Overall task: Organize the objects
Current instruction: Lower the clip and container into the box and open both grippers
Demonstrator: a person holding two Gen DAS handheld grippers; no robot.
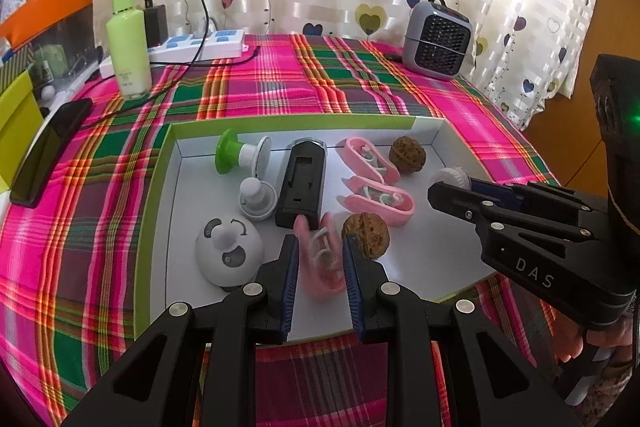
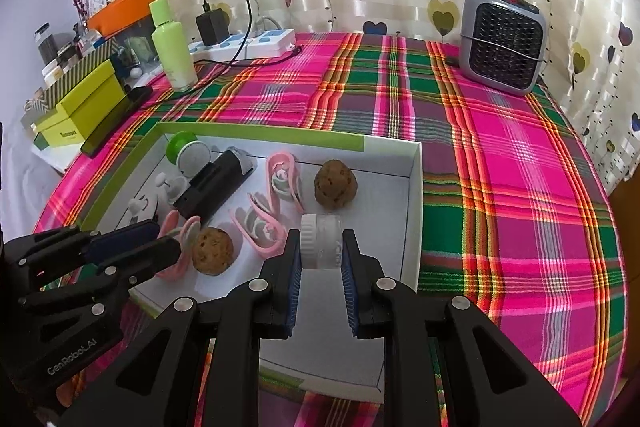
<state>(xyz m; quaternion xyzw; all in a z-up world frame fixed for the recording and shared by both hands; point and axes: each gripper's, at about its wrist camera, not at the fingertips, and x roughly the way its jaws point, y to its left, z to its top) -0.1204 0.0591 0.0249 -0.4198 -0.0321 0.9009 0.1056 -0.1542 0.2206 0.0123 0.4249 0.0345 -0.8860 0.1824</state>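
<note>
Tray (image 1: 160, 227): shallow white box with a green rim, lying on the plaid cloth (image 1: 260, 83); it holds every task item.
Panda (image 1: 229, 251): rounded white piece at the tray's near left corner; smooth and domed, so likely slippery; take it across its widest part.
Stoppers (image 1: 258, 199): one grey-white knob and one green-and-white one (image 1: 240, 153) behind it, both on their sides; light and hard by the look; grip the narrow neck.
Black case (image 1: 302, 183): long rigid block lying lengthwise at mid-tray; take it across the short width.
Left gripper (image 1: 320, 263): fingers drawn narrow, clamped on a pink clip (image 1: 320, 267) low over the tray floor, just beside the near walnut (image 1: 366, 235).
Pink clips: two more (image 1: 378, 201) lie mid-tray; thin, springy plastic that probably flexes, so pinch the flat sides rather than the open loop.
Walnuts: second one (image 1: 407, 154) sits near the far right corner; hard, ridged and round, liable to roll; grip across the middle.
Right gripper (image 2: 320, 259): fingers narrow, holding a small clear jar (image 2: 322, 243) with a white lid, on its side above the tray's right part.
Jar: light, smooth, rigid plastic by appearance; flat ends against the pads resist slipping.
</note>
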